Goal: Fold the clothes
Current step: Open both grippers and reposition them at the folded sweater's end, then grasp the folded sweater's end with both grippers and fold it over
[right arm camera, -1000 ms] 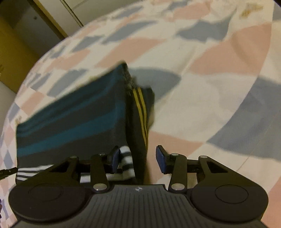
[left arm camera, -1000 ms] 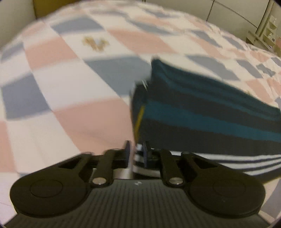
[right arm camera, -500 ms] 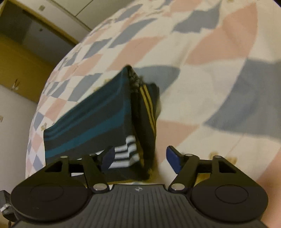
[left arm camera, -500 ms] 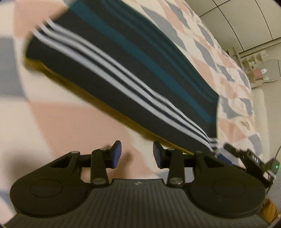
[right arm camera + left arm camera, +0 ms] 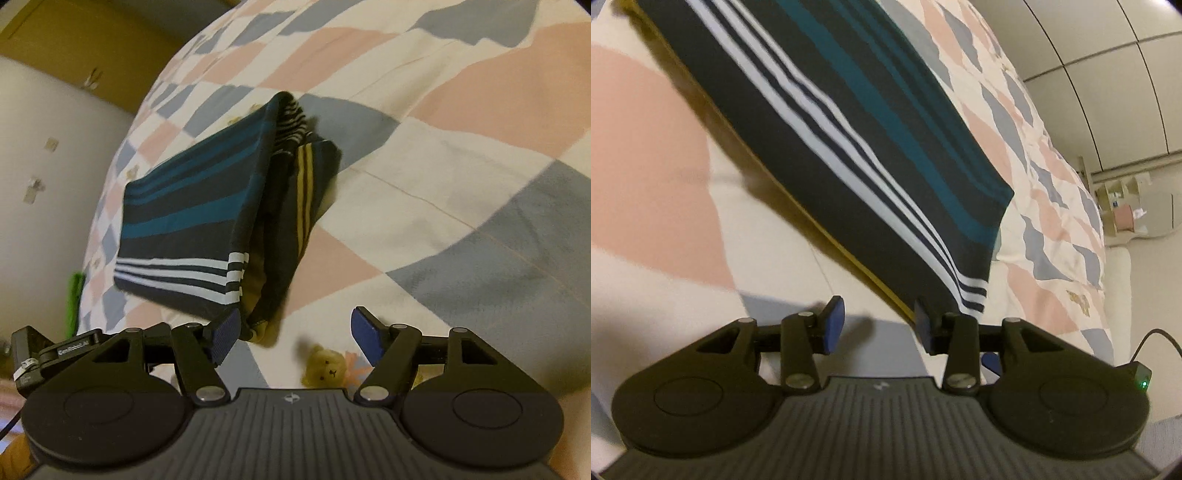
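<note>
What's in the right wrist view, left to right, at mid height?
Wall → folded striped garment → its yellow-striped under-layer → checked bedspread.

Bed covered by a quilt in a patchwork of pink, grey-blue and cream patches, some patches printed with a small teddy bear. Lying directly on it: one folded striped garment, dark with teal bands, thin white stripes near one edge and yellow stripes on a lower layer. Layers stacked, ends showing at the near corner.
</note>
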`<state>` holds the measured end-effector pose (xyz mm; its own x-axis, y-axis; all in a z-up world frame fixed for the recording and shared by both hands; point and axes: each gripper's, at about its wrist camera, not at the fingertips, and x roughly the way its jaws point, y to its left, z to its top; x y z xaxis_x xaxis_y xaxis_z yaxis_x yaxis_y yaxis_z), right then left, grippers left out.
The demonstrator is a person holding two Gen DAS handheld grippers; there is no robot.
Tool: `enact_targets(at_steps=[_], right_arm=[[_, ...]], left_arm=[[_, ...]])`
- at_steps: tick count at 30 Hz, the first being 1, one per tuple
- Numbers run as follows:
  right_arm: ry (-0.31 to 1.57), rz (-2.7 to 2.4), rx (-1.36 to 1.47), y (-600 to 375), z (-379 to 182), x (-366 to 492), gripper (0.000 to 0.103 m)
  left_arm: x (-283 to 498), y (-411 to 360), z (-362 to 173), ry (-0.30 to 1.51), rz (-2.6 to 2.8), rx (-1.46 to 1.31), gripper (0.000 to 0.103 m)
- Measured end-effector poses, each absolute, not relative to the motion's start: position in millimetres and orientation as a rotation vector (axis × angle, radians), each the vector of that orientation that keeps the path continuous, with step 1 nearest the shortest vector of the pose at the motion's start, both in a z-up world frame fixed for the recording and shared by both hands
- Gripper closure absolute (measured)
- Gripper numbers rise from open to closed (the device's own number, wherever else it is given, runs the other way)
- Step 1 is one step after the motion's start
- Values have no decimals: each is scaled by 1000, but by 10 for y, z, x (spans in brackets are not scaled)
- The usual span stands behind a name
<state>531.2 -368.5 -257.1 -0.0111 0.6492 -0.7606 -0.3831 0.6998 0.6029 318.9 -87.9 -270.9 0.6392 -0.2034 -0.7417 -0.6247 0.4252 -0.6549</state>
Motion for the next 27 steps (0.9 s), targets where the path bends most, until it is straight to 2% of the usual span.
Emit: enact_targets(at_steps=[8, 18, 19, 22, 27], right_arm=[[1393, 917, 206, -3735, -2644, 5457, 32], [1393, 939, 238, -3650, -2666, 5792, 27], [1392, 939, 244, -3638, -2666, 5829, 26], [1388, 939, 260, -3602, -2667, 5941, 10], [1387, 938, 294, -3516, -2705, 6112, 6]], left_arm=[[3382, -1231, -2649, 885, 358, -1116, 65], [3648, -1220, -2585, 879, 346, -1108, 64], [3660, -1220, -2597, 880, 346, -1109, 62], [3685, -1221, -2631, 879, 349, -1118, 61], [3627, -1187, -2737, 868, 386, -1179, 61]])
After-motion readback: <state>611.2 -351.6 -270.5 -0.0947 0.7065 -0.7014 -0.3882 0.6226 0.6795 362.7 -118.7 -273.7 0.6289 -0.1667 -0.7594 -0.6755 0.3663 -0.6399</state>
